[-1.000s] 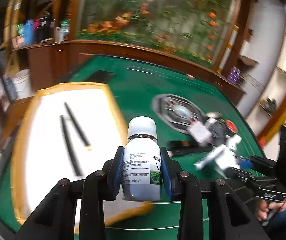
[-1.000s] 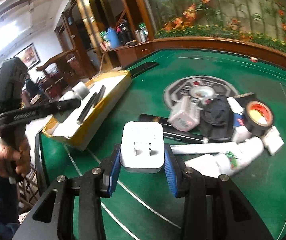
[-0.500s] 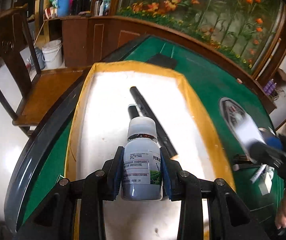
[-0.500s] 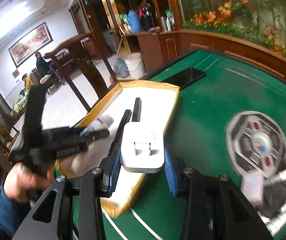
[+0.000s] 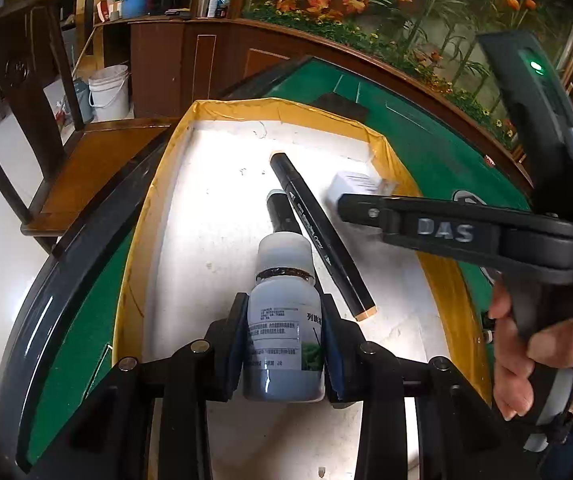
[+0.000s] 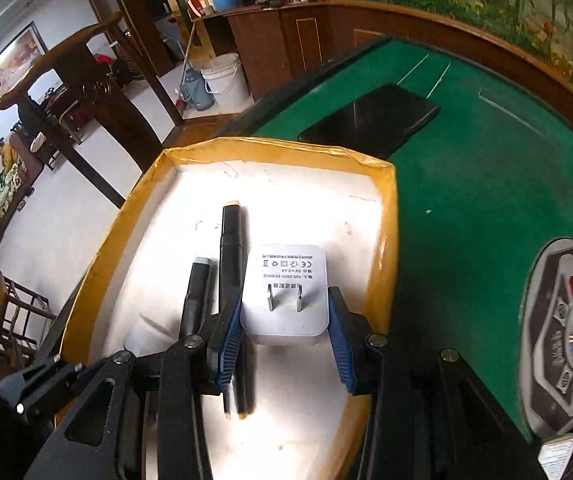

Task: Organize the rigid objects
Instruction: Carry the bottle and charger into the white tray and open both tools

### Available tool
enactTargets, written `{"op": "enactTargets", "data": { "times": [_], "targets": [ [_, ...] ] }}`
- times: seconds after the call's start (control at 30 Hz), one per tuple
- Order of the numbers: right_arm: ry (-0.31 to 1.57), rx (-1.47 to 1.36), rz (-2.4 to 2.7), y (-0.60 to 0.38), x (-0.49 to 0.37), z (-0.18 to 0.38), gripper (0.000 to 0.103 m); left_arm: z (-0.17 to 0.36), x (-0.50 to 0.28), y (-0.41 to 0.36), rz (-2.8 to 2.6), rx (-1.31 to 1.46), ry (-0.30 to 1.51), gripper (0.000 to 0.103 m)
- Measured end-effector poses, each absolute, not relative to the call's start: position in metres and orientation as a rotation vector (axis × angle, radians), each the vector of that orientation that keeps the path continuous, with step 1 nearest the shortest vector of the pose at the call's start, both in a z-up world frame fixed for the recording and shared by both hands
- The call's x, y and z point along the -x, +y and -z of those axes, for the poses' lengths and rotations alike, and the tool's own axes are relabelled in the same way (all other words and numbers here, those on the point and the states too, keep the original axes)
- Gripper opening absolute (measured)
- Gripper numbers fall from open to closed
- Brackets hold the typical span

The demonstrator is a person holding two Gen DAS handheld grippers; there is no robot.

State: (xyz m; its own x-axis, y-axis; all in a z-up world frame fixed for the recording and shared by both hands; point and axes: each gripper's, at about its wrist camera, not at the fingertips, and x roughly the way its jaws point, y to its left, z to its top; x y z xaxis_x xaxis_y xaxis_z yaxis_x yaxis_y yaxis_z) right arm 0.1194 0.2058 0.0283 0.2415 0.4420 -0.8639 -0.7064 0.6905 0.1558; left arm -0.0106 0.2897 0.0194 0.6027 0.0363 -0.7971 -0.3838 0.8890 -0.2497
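Note:
My left gripper [image 5: 284, 320] is shut on a small pale bottle [image 5: 284, 344] with a white cap and a printed label, held just above the white tray [image 5: 206, 208] with the yellow taped rim. Two black markers [image 5: 318, 236] lie side by side in the tray, just beyond the bottle. My right gripper [image 6: 284, 308] is shut on a white plug charger [image 6: 284, 296], prongs facing the camera, above the tray's right half beside the markers [image 6: 230, 256]. In the left wrist view the charger [image 5: 356, 186] shows at the tip of the right gripper.
The tray sits at the left end of a green felt table [image 6: 486, 184] with a dark raised edge [image 5: 46, 280]. A black flat device [image 6: 370, 120] lies beyond the tray, a round grey panel [image 6: 566, 332] to its right. A wooden chair [image 5: 26, 100] and white bucket [image 5: 108, 92] stand off the table.
Both grippers came from the object pile to over the tray. The left one with the bottle got there first and held still. The right one swung in with the charger.

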Motion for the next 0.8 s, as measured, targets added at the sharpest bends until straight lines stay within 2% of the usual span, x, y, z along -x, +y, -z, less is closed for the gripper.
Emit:
{"op": "enactTargets", "data": {
  "times": [0.27, 0.47, 0.53, 0.67, 0.8],
  "targets": [
    [1.055, 0.305, -0.805, 0.21, -0.111, -0.028, 0.039, -0.019, 0.011, 0.29, -0.259, 0.424, 0.896, 0.038],
    [1.069, 0.297, -0.825, 0.207, -0.11, -0.031, 0.039, -0.022, 0.012, 0.282, -0.227, 0.416, 0.893, 0.059],
    [1.069, 0.283, -0.839, 0.204, -0.109, -0.034, 0.045, -0.023, 0.013, 0.278, -0.222, 0.408, 0.89, 0.064],
    [1.051, 0.263, -0.859, 0.198, -0.103, -0.042, 0.055, -0.024, 0.017, 0.274, -0.215, 0.411, 0.889, 0.07],
    [1.024, 0.24, -0.885, 0.19, -0.094, -0.052, 0.057, -0.026, 0.024, 0.269, -0.212, 0.417, 0.88, 0.073]
  ]
}}
